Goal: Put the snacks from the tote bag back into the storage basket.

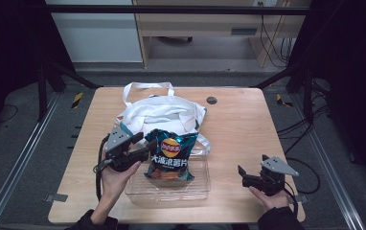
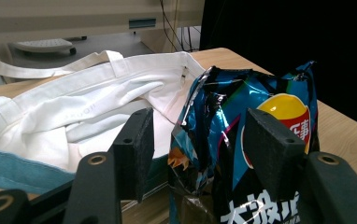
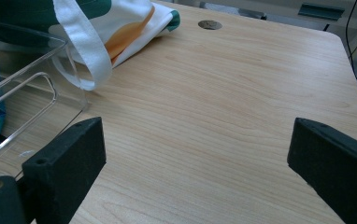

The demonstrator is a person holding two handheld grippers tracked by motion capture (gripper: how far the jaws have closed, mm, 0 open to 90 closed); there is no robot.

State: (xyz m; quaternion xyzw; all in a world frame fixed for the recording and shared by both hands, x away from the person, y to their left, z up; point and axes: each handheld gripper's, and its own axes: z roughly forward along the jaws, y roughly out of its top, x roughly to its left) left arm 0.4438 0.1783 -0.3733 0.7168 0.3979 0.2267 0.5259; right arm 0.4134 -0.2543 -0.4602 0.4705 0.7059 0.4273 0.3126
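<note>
The left claw [image 2: 197, 140] stands wide open around the upper edge of the crisp bag [image 2: 246, 140]; its pads look clear of the foil. The bag stands in a clear tray [image 1: 171, 191], with a white tote bag [image 1: 159, 112] just beyond. The right claw [image 3: 195, 163] gapes wide over bare table [image 3: 223, 93], holding nothing.

**Count of things on the table**

One wooden table [image 1: 238, 139]. On it: one blue bag of crisps [image 1: 170, 154], one clear plastic bin [image 1: 171, 189], and one white cloth tote bag [image 1: 159, 112] with two white carrying straps. Two handheld grippers: the left gripper [image 1: 145, 143] and the right gripper [image 1: 241, 173], each with two black jaws. Two hands, one holding each gripper.
</note>
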